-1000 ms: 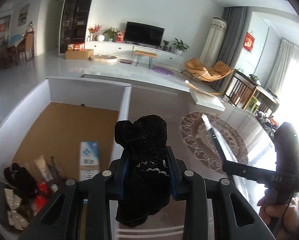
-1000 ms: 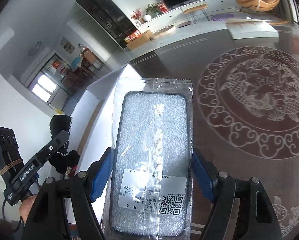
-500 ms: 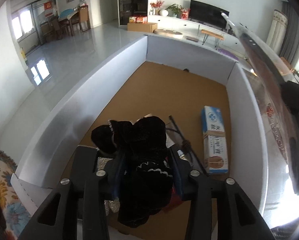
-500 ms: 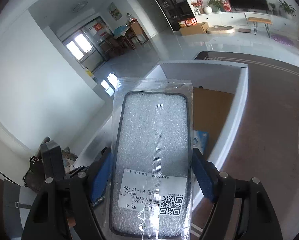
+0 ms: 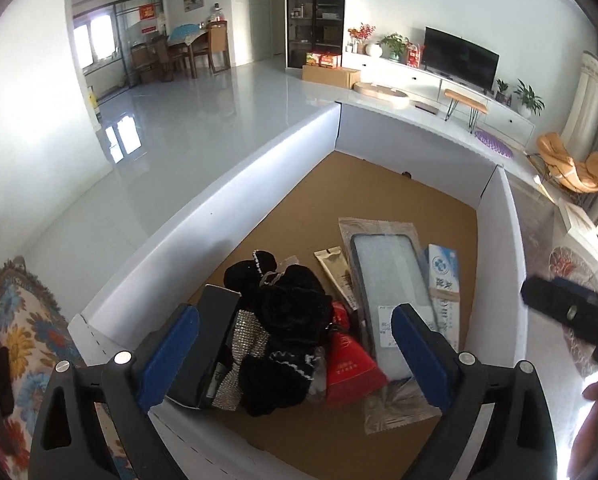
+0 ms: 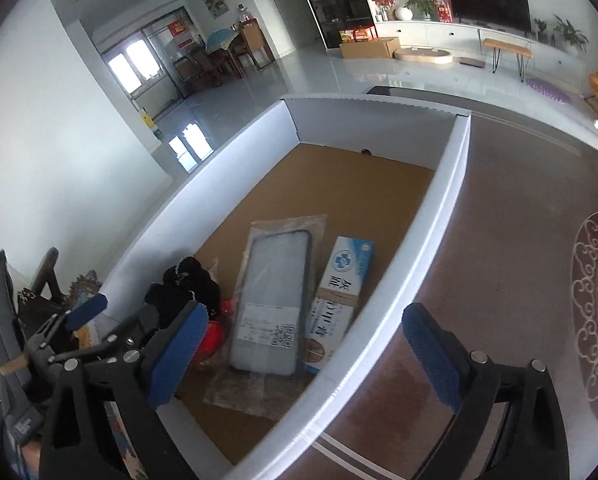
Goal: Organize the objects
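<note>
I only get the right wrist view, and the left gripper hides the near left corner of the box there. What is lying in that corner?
Observer: A dark box sits in that corner, with a rhinestone bow against it.
Operator: Is the left gripper clear of the black cloth?
Observer: Yes. It hangs over the cloth with its jaws opening, and the pads touch nothing.
Operator: Anything between the cloth and the phone case?
Observer: A gold sachet lies between them, with a red packet nearer the front.
</note>
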{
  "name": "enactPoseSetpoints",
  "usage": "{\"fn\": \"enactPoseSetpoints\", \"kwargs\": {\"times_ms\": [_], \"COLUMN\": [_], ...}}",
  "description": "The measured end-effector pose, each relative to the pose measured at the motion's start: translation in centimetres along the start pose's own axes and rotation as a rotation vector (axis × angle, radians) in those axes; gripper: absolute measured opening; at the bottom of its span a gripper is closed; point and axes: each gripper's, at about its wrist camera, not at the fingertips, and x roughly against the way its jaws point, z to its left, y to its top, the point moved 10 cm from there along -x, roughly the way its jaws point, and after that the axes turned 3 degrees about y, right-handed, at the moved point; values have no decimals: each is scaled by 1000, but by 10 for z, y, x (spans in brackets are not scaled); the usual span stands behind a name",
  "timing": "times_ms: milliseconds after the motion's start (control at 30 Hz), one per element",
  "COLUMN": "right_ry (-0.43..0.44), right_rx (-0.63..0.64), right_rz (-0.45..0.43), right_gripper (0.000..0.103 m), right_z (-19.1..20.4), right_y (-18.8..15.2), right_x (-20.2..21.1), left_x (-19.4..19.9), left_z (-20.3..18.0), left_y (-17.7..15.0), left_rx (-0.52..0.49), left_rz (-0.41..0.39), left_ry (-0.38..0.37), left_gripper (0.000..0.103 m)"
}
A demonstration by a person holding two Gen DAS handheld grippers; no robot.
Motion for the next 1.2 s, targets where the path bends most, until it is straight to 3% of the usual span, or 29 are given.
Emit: {"fn": "enactPoseSetpoints", "kwargs": {"times_ms": [133,200,367,533,933,1067,1200], "right_ry": [-53,-78,-104,-106,-109,-111,-113], "right_rx": [52,77,135,171,179,181,175], "right_rz": [27,33,49,59,64,61,54], "right_gripper": [98,98,98,99,99,99,99], "right_z": [2,4,12,23,27,28,27], "right_y": [-8,-10,-13,-14,-15,-14,-15], "right_x": [7,7,8,4,-1,-2,-2], "left_x": [2,4,8,13,18,20,28], "left_z": [4,5,17,25,21,21,26], "left_y": [-6,-9,-9,-6,-5,-5,-2], "left_rx": [16,-3,33,10,-30,-17,-9], "left_rz": [50,63,49,24,-9,-13,-70], "left_ry": [72,72,79,146,171,134,157], "left_gripper": [98,98,98,98,98,98,98]}}
